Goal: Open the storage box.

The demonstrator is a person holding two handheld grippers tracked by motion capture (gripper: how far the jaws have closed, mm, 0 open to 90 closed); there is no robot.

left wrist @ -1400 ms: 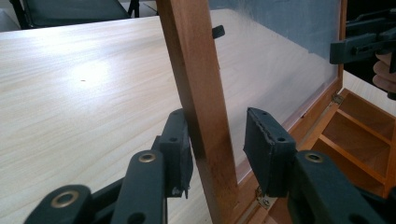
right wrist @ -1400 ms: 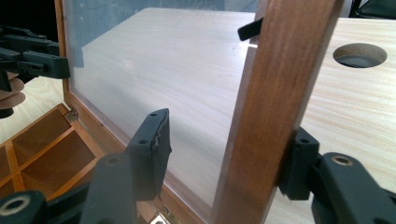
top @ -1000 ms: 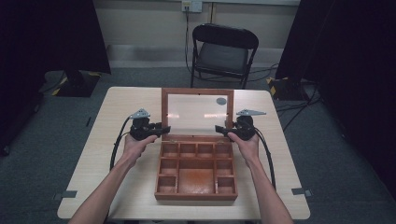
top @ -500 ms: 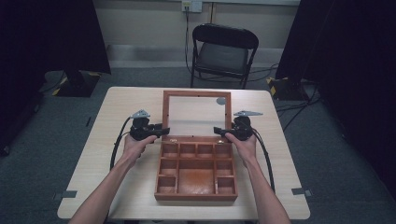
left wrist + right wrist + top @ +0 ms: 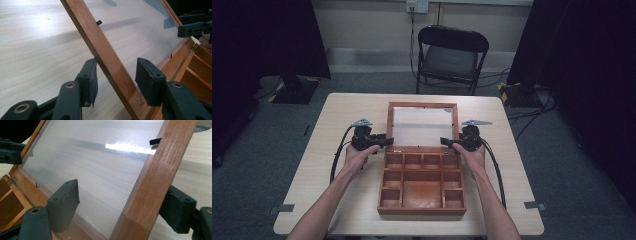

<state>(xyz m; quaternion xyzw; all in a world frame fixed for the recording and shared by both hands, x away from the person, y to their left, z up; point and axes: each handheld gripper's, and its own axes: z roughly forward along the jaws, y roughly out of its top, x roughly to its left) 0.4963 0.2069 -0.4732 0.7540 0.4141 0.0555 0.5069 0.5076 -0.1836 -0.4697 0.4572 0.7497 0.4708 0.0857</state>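
Note:
A wooden box [image 5: 422,211] with several empty compartments lies open mid-table. Its lid [image 5: 422,105], a wooden frame round a clear pane, stands tilted back from the hinges. My left gripper [image 5: 387,142] is at the lid's left edge. In the left gripper view the jaws [image 5: 116,68] straddle the frame bar [image 5: 110,62] with a gap at the right pad [image 5: 147,80]. My right gripper [image 5: 444,142] is at the lid's right edge, its jaws [image 5: 122,192] wide around the frame bar [image 5: 155,182]. Both pairs of jaws have just been opening.
The pale wooden table [image 5: 347,200] has bare room on both sides of the box. A black folding chair [image 5: 452,55] stands beyond the far edge. Cables trail from both grippers along the forearms.
Both pairs of jaws have spread apart off the lid's frame. The lid's top edge sits slightly lower in the high view. The hands have stayed in place.

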